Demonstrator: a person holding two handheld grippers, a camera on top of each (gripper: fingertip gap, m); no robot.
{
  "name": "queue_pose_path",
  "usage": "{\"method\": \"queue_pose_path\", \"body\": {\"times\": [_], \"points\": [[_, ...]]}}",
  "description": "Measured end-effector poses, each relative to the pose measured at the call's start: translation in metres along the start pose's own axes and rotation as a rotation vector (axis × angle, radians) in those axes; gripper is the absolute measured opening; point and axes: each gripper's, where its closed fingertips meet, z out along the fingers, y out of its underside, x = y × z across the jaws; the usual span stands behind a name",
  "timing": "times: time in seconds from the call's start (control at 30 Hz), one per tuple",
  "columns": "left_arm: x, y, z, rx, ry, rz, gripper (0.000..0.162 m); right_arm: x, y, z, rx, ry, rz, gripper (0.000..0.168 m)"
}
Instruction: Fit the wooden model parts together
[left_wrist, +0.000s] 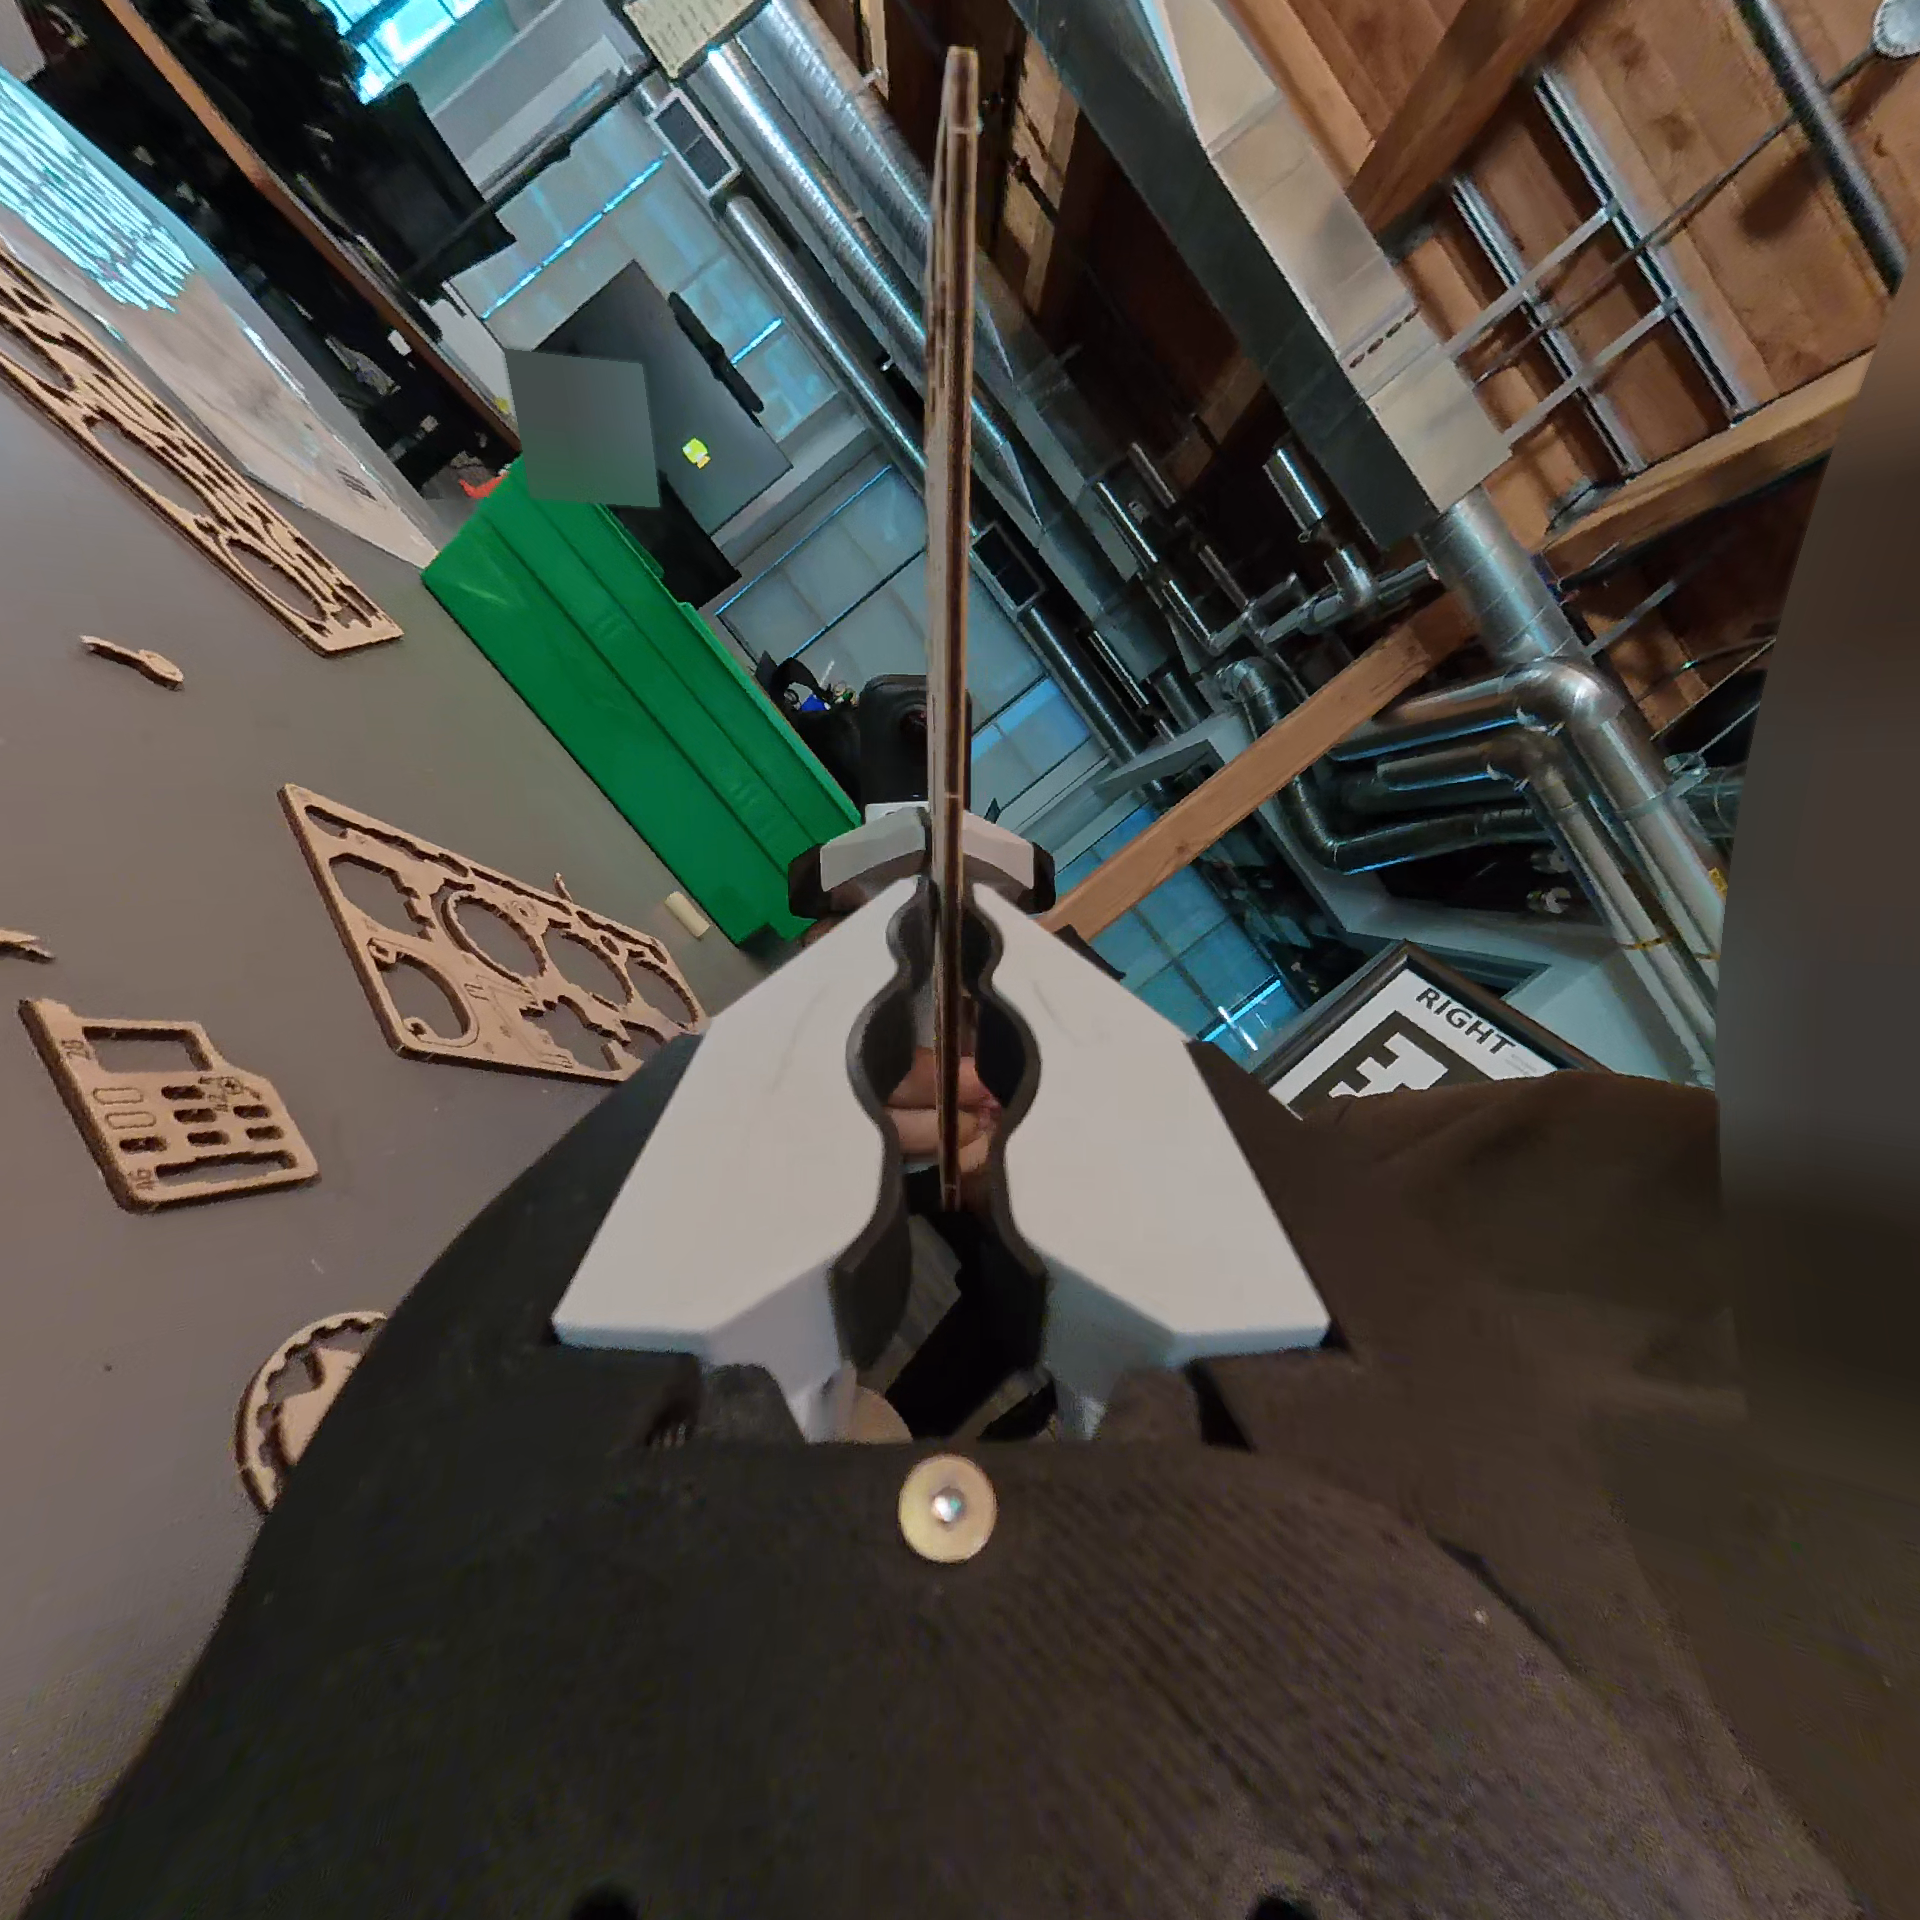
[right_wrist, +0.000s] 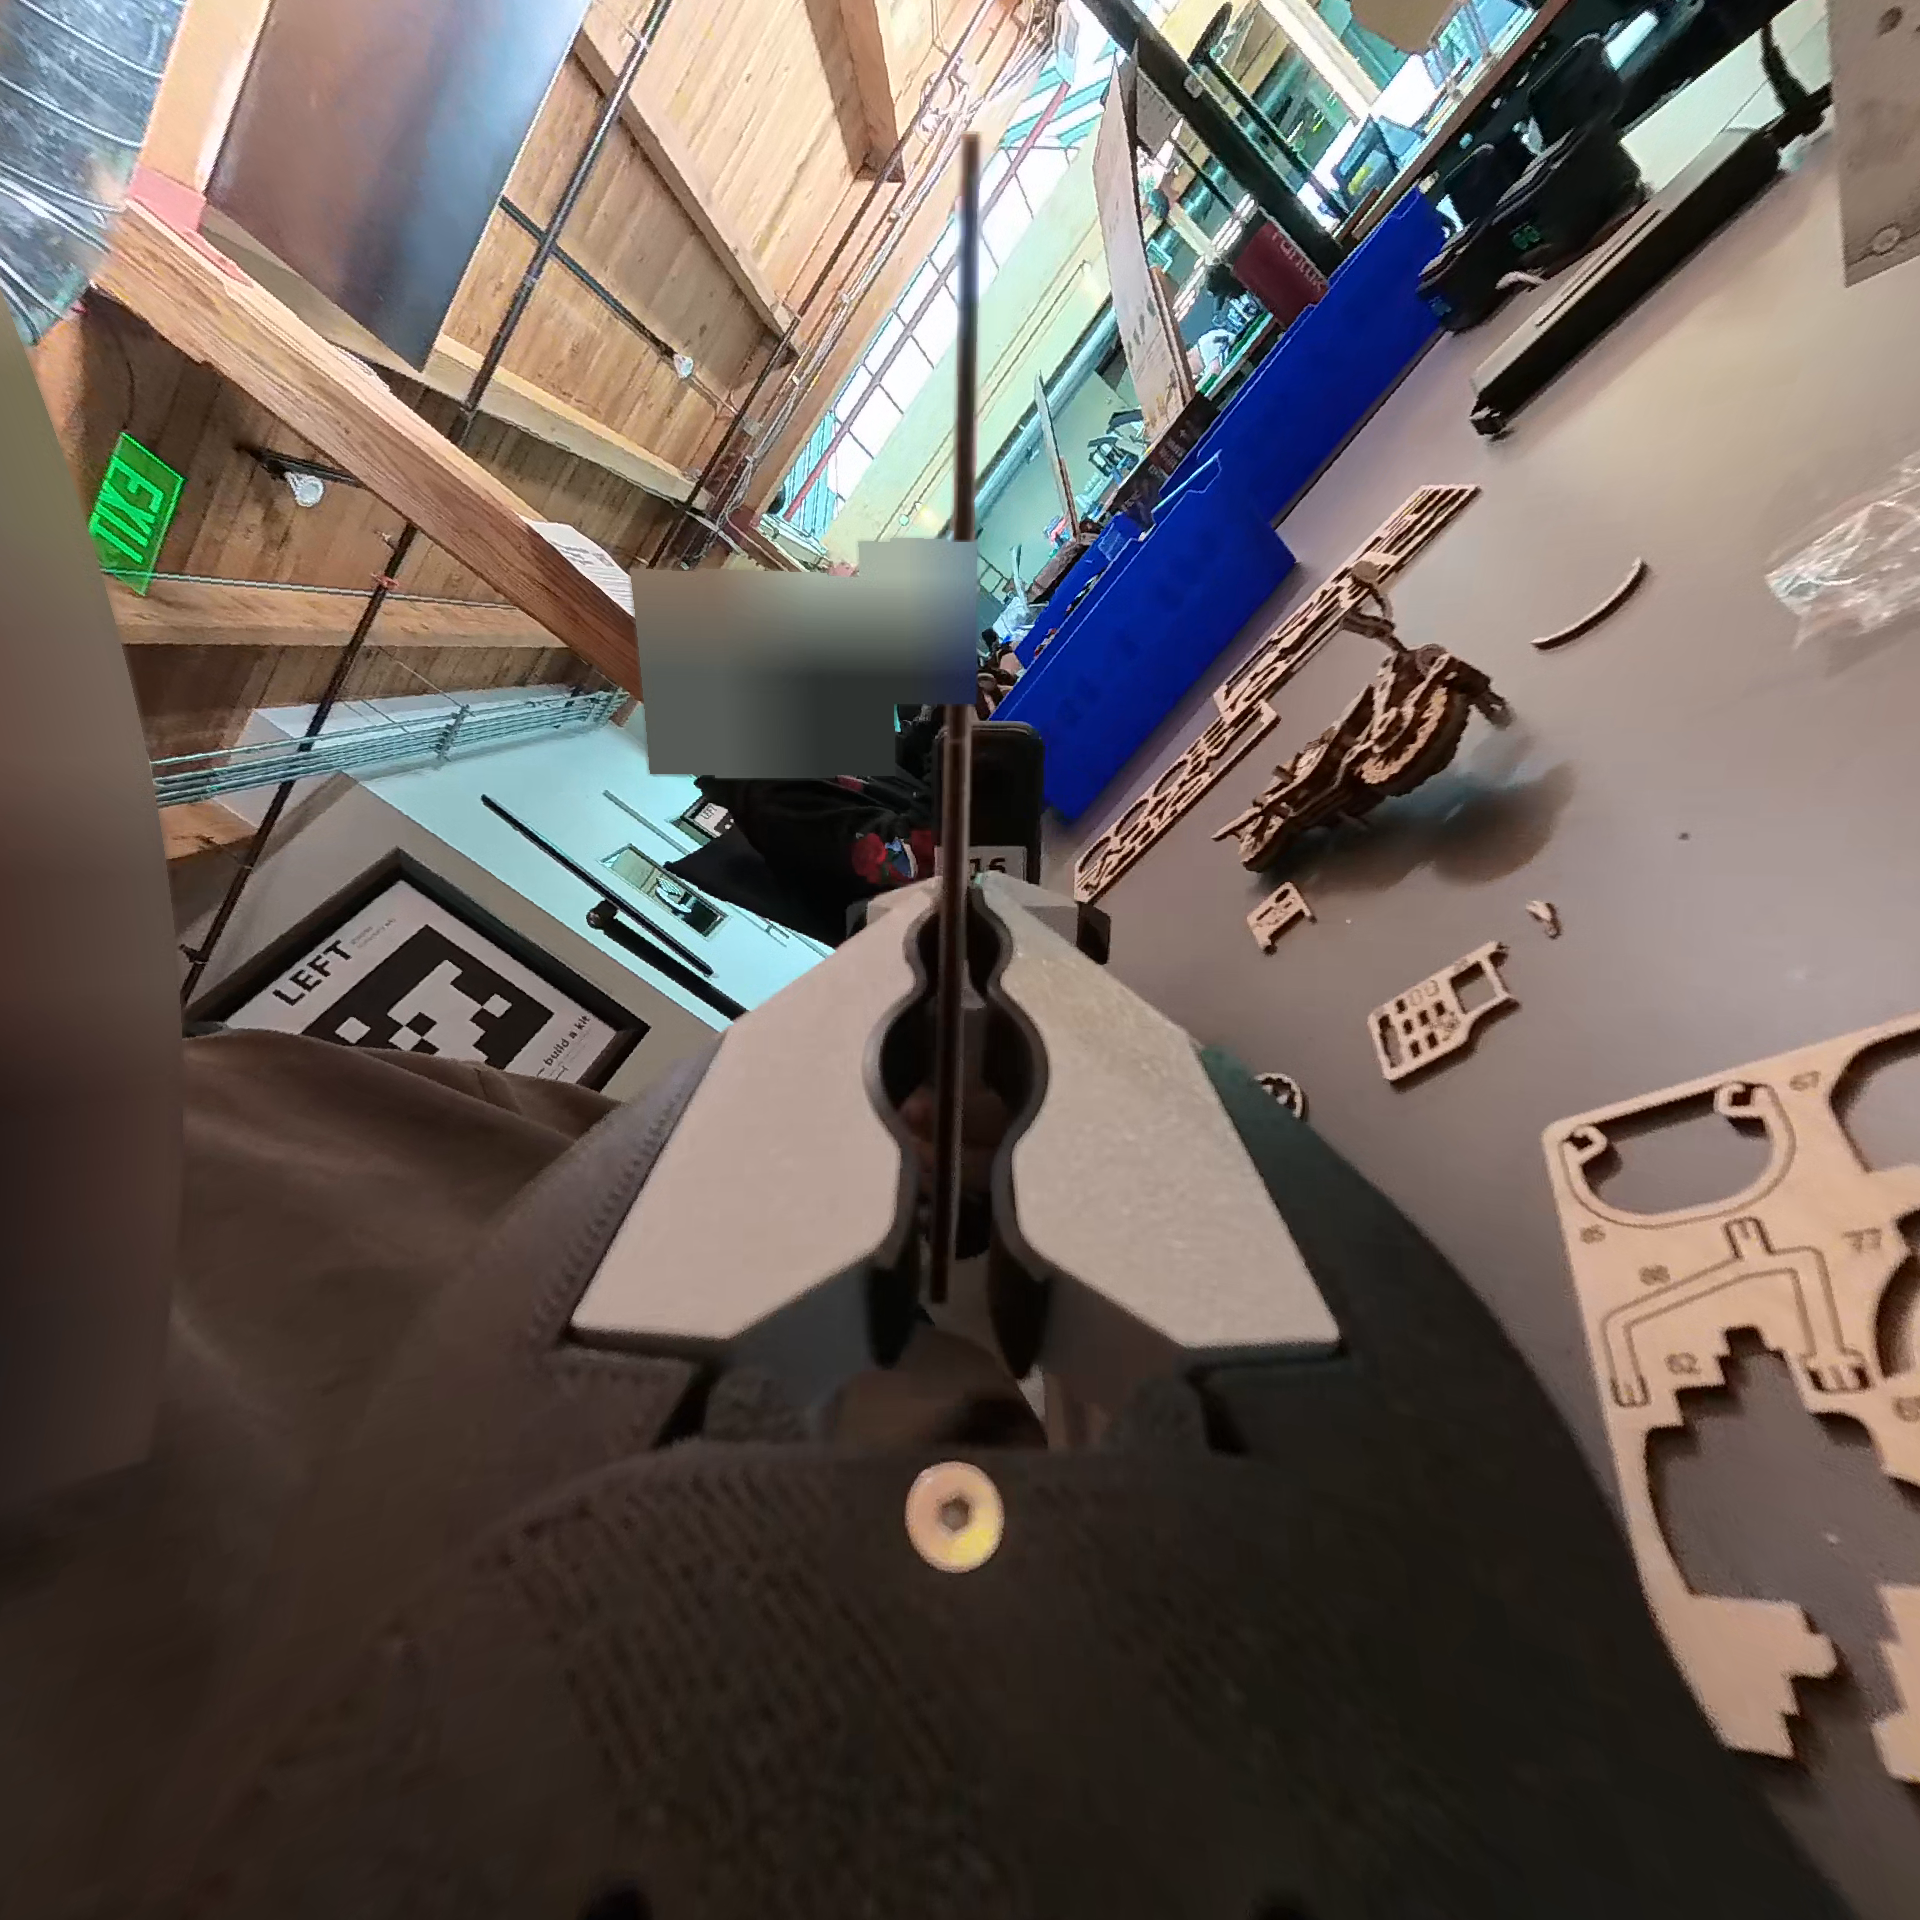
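A thin wooden sheet (left_wrist: 948, 468) stands edge-on, lifted off the table, and both grippers face each other on it. My left gripper (left_wrist: 948, 920) is shut on its edge. My right gripper (right_wrist: 954, 909) is shut on the same sheet (right_wrist: 966, 416) from the opposite side; its grey tips show in the left wrist view (left_wrist: 883, 857). Punched-out wooden frames (left_wrist: 488, 966) and a small slotted panel (left_wrist: 166, 1101) lie on the grey table. An assembled wooden motorcycle model (right_wrist: 1382, 727) stands on the table to the right.
A green bin (left_wrist: 623, 665) and a blue bin (right_wrist: 1174, 644) stand at the table's far edges. A large cut-out frame (right_wrist: 1714, 1351), a small panel (right_wrist: 1439, 1013), a curved strip (right_wrist: 1590, 613) and a plastic bag (right_wrist: 1860, 571) lie on the right. A brown sleeve (left_wrist: 1455, 1247) is close. The tips of both grippers are at nearly the same place.
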Motion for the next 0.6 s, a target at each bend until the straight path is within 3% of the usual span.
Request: {"method": "queue_pose_path", "body": {"times": [0.6], "points": [[-0.005, -0.007, -0.005, 0.023, -0.018, -0.017, 0.000, 0.004, -0.014, -0.012, 0.052, -0.001, -0.069, 0.012]]}}
